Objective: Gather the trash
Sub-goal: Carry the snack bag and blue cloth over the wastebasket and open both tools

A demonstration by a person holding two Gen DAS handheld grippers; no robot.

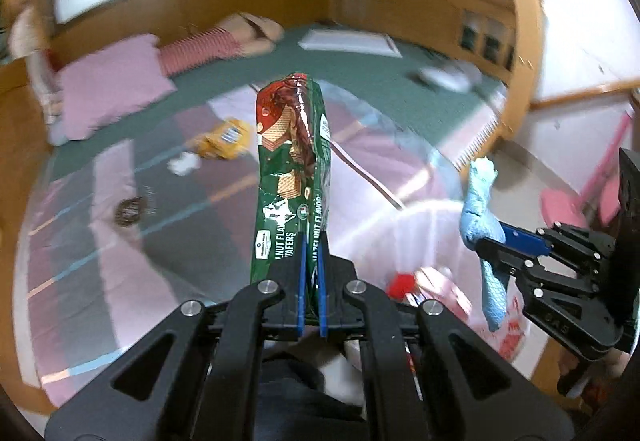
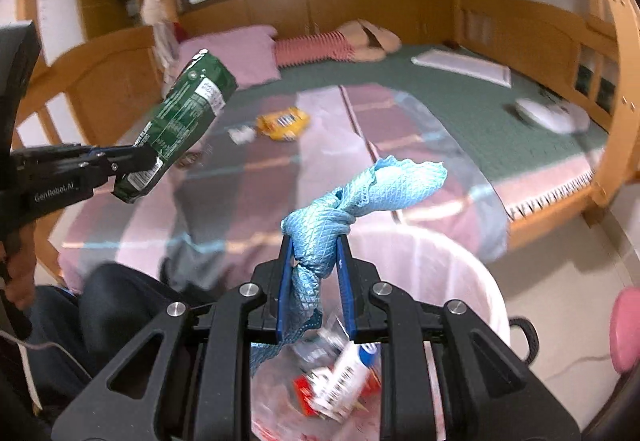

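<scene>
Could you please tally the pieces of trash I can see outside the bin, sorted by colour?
Green: 1, the wafer wrapper in the left gripper
Blue: 1, the knotted cloth in the right gripper
Yellow: 1, the snack packet on the bed
White: 1, the crumpled scrap beside it
Total: 4

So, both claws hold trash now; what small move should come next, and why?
Probably open the right claw: its blue cloth hangs over the white bin, which already holds trash. The left claw, with the wafer pack, seems beside the bin.

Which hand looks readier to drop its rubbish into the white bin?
Probably the right: the right gripper holds the blue cloth directly above the bin; the left gripper with its wafer packet sits beside it.
</scene>
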